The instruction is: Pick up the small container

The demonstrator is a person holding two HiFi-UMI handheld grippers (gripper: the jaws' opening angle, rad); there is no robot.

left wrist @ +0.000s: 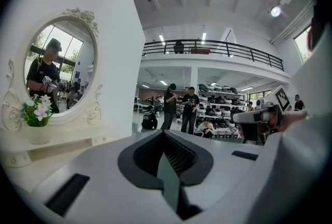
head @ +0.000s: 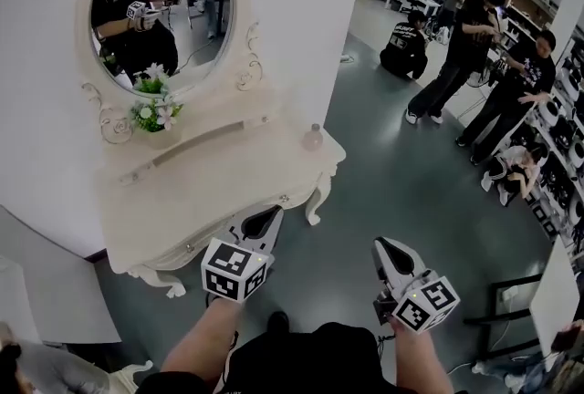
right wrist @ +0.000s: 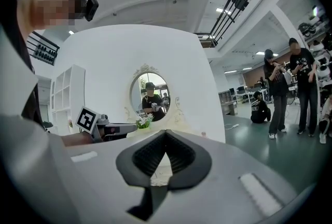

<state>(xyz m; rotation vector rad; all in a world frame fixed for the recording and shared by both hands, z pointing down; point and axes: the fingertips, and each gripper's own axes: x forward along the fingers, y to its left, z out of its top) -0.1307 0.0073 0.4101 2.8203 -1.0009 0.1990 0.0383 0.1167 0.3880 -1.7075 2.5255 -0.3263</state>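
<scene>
The small container (head: 313, 138), a rounded pinkish bottle, stands upright at the right end of the white dressing table (head: 228, 191). Both grippers hover in front of the table, apart from it and from the container. My left gripper (head: 267, 217) is nearest the table's front edge, its jaws shut with nothing between them. My right gripper (head: 387, 248) is over the grey floor to the right, also shut and holding nothing. In the right gripper view the table and its mirror lie ahead past the shut jaws (right wrist: 165, 134). The left gripper view (left wrist: 165, 133) looks past the table's right side.
An oval mirror (head: 164, 14) and a potted flower (head: 155, 112) stand at the back of the table. Several people (head: 474, 55) stand and sit on the grey floor at the right by shelves. A black frame (head: 511, 310) is at the lower right.
</scene>
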